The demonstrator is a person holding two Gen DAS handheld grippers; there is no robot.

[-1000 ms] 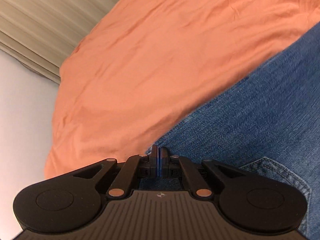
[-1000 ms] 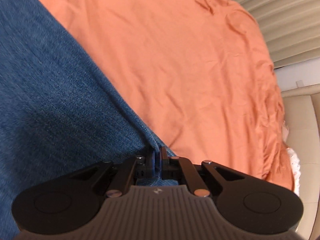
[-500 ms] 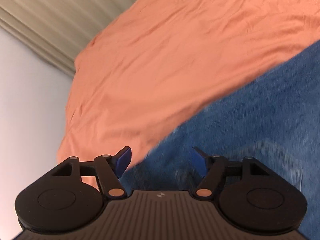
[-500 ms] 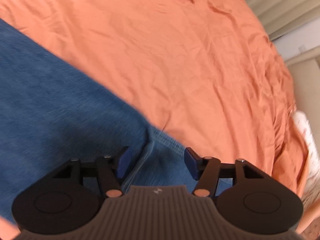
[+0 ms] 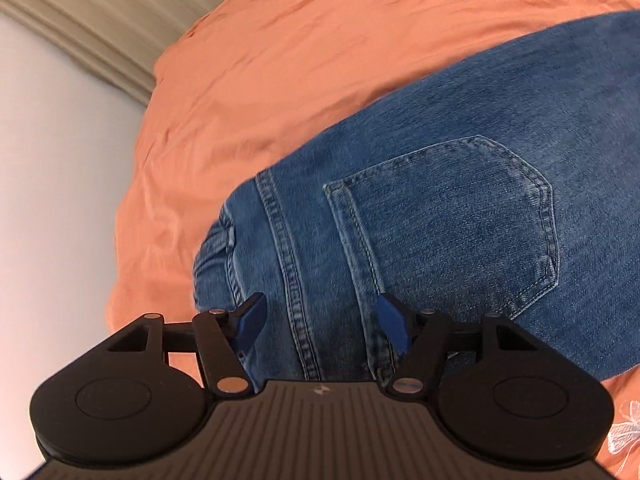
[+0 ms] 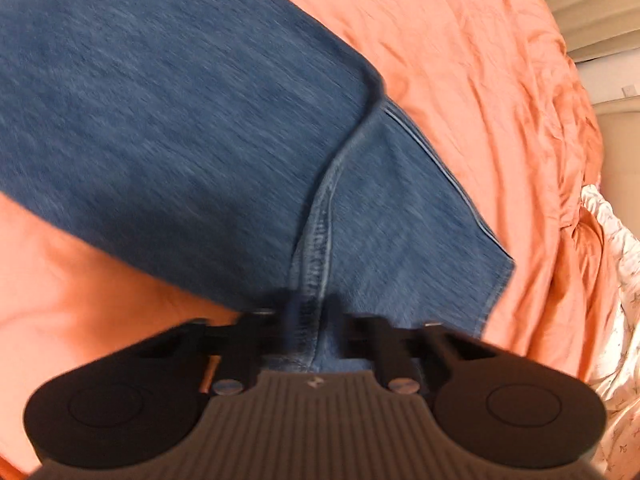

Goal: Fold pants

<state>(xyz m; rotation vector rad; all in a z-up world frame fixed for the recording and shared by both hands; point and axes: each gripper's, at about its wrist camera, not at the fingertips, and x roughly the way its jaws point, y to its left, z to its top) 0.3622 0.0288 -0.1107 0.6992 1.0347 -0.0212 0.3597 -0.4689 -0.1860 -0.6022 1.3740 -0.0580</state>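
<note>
The pants [image 5: 420, 208] are laid on the orange bed sheet [image 5: 280, 60], the waist edge with the back pocket [image 5: 448, 224] below the left claw [image 5: 322, 322], and free sheet is seen beyond the hem edge [image 6: 496, 288] on the right. The left claw, clenched on the denim one second ago, is now seen released, with its blue pads [image 5: 394, 322] spread apart. The right claw [image 6: 314, 320] is blurred, so its state cannot be told, though it was released half a second ago.

We hold our left gripper [image 5: 320, 320] with its blue-tipped fingers [image 5: 251, 317] spread wide, gripping nothing. Our right gripper [image 6: 314, 320] is motion-blurred; its fingers look closer together, but we cannot tell whether they are closed.
</note>
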